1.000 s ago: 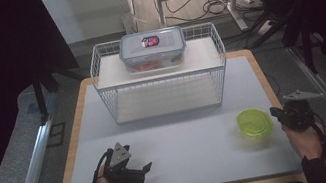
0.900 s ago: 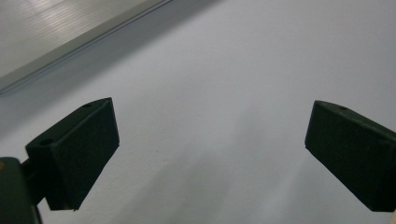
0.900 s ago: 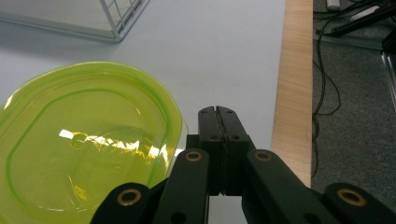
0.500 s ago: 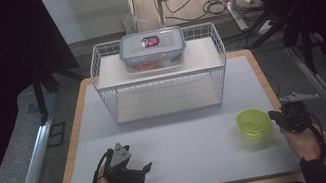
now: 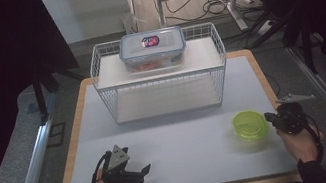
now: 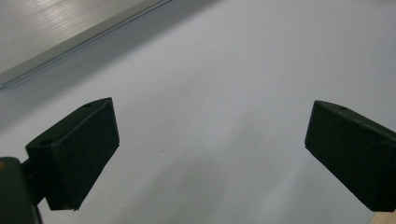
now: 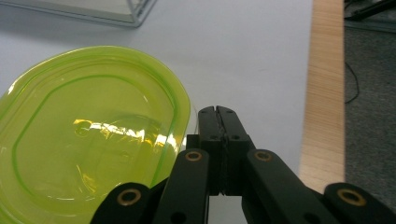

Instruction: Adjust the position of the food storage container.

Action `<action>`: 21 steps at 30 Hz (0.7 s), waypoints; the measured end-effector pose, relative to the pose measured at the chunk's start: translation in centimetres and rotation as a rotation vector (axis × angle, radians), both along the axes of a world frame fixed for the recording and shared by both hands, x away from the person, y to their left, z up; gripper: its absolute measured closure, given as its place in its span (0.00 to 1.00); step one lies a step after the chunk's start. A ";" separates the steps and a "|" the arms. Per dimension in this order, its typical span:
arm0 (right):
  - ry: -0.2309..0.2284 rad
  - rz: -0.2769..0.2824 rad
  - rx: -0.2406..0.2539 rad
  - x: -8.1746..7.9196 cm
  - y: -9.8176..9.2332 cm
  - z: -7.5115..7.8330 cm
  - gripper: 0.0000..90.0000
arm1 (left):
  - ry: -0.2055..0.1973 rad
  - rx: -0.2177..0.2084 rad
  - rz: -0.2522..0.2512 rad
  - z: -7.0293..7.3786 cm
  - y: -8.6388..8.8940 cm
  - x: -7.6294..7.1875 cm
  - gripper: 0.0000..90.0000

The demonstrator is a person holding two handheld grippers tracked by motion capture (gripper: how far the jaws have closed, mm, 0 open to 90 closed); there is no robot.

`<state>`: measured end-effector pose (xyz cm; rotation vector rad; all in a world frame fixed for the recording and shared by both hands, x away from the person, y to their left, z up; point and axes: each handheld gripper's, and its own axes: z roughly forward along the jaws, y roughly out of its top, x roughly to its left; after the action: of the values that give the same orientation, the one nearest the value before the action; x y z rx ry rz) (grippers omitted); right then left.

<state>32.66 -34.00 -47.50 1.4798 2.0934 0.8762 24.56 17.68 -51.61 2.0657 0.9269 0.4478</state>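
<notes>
Green lid (image 5: 250,124) lies flat on the tabletop (image 5: 183,133) at about four o'clock (just beside the right claw (image 5: 269,117), whose jaws are pressed together, empty). Left claw (image 5: 144,170) at seven o'clock gapes wide.

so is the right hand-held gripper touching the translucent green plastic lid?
Cannot tell: in the right gripper view, the shut right hand-held gripper sits beside the translucent green plastic lid, whose edge passes behind it.

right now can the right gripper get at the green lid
Probably yes. The right gripper sits just beside the green lid on the bare mat, with nothing between them. Its jaws are shut, though, so they would need to open first to grip the rim.
</notes>
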 end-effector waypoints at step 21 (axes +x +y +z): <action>0.037 0.072 0.036 -2.2 2.4 -0.1 1.00 | 0.000 0.003 -0.001 0.0 -0.1 0.0 0.03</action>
<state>30.46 -31.58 -47.62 1.4570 2.1810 0.9249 24.54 17.57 -51.57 2.0683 0.9259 0.4486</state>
